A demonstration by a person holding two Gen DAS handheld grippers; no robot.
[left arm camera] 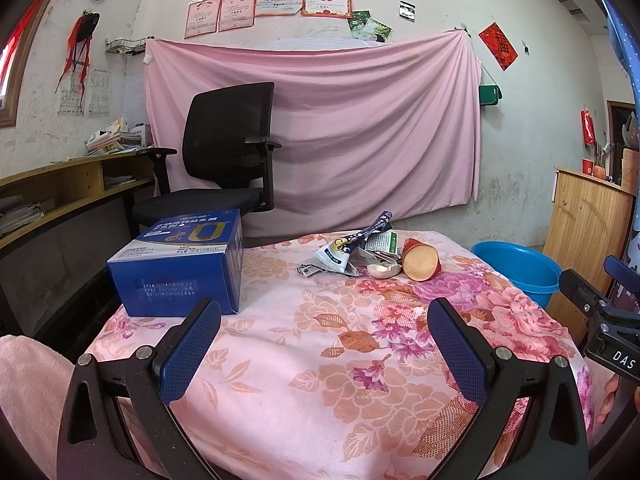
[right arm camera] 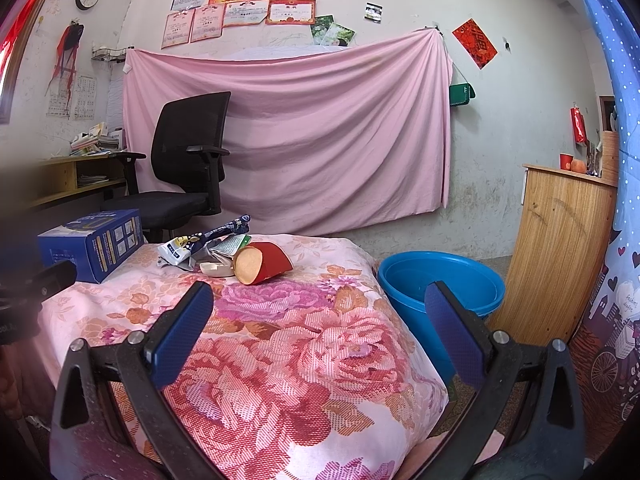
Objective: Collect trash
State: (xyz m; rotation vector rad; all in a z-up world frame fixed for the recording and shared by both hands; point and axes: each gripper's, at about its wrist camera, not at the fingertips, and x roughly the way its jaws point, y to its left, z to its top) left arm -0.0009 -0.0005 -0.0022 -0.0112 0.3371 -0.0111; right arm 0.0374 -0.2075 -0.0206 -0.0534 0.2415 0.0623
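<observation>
both hand-held grippers are spread wide and carry nothing: the left hand-held gripper hangs over the near middle of the bench covered in a pink floral cloth, the right hand-held gripper over its near right corner. the trash sits bunched close to the far edge of the bench, well apart from both: a crumpled white and dark-blue snack wrapper, a green-and-white paper packet behind it, a small cream broken shell-like piece and a red paper cup lying on its side, all touching or just beside one another. a round blue plastic tub stands on the floor just off the right edge, likely where the trash should go, though that is a guess. the risks as i judge them: the soft cloth may snag or bunch under a closing jaw; the thin wrapper may slip out or drag the packet along; the cup may roll or crush; the brittle cream piece may break. the blue cardboard box with a large gold letter at the far left corner looks like no trash and could be bumped. its print is too blurred to read; the right gripper's body, seen from the left, bears "das".
</observation>
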